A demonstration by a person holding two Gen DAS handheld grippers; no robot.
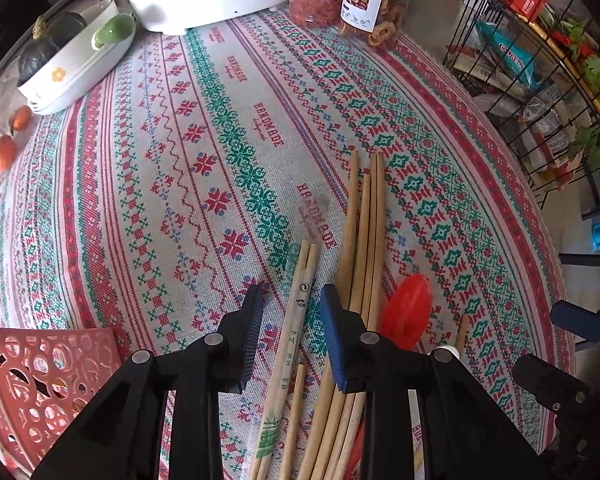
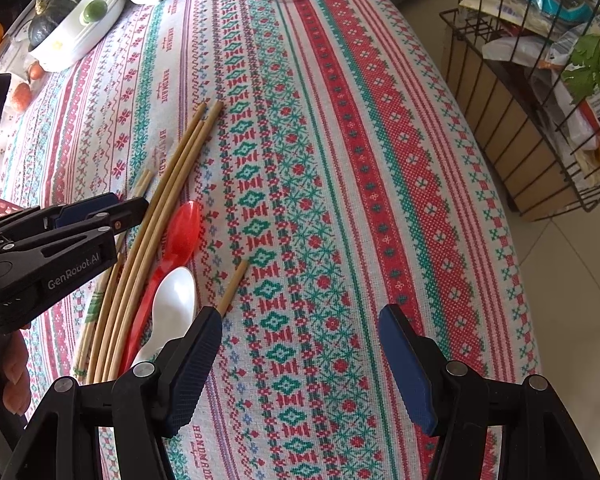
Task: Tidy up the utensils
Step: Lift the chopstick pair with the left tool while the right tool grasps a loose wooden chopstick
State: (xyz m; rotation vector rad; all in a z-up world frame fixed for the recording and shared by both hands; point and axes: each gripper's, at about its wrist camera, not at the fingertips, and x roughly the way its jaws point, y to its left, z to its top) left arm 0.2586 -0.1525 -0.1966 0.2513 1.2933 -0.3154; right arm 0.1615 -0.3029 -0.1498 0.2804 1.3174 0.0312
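Jaws of the left gripper [image 1: 290, 312] stand partly apart over the printed pair of chopsticks [image 1: 296, 320], and the pads don't look to be pressing on it, so nothing is held, as far as the left wrist view shows! Just right of that pair lies the bundle of plain bamboo chopsticks [image 1: 366, 232], gathered side by side and pointing the same way. Tucked against the bundle are the red spoon [image 2: 182, 232] and the white spoon [image 2: 176, 300], so the collecting looks well along. Over on the other side, the right gripper [image 2: 300, 360] hangs wide with only the patterned tablecloth [image 2: 340, 160] between its fingers. One stray chopstick [image 2: 234, 286] lies apart from the bundle, slanted, its near end by the right gripper's left finger; I judge that one still needs bringing in. The red perforated basket [image 1: 48, 368] sits at the table's near left corner with no utensil visible in it, so if that's the destination, that step isn't done yet.
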